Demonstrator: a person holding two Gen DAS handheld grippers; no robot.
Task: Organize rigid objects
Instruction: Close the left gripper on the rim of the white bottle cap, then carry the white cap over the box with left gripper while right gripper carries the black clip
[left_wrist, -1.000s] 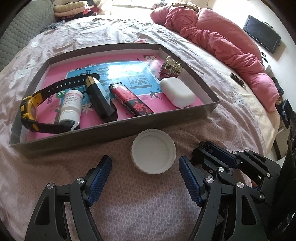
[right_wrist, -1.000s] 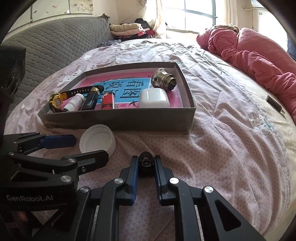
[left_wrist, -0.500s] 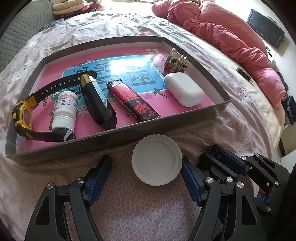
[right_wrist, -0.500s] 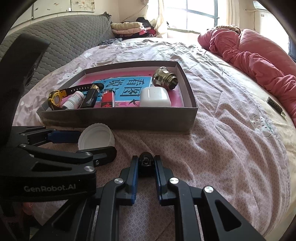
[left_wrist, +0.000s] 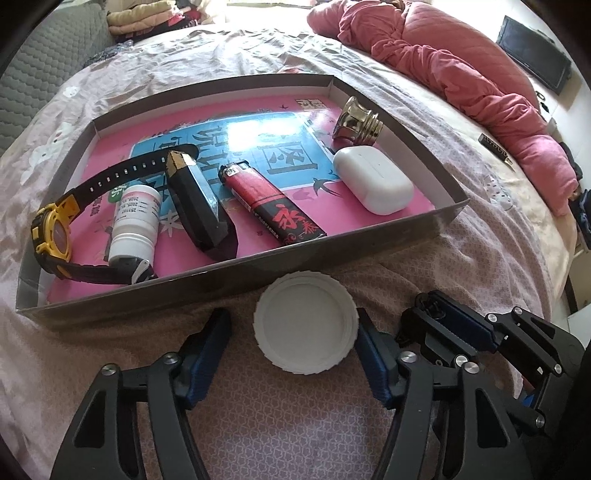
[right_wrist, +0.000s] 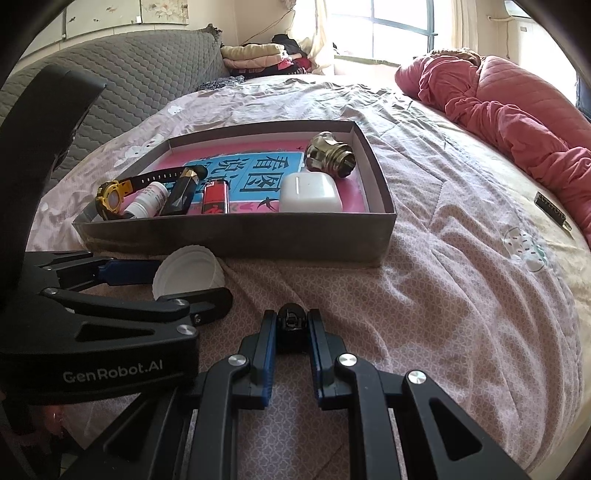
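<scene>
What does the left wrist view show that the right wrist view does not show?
Only the left wrist view: the dark screen at the far right, and a gap between the left gripper, whose jaws have just been closing, and the white lid.

Only the right wrist view: the window and a small black object in the shut right gripper.

Both: the box, its watch and lighter, the pink quilt.

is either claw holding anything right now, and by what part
The right claw is shut on a small black object, gripped by its sides. The left claw straddles the round white plastic lid, its jaws just closing; left pad not yet touching.
</scene>
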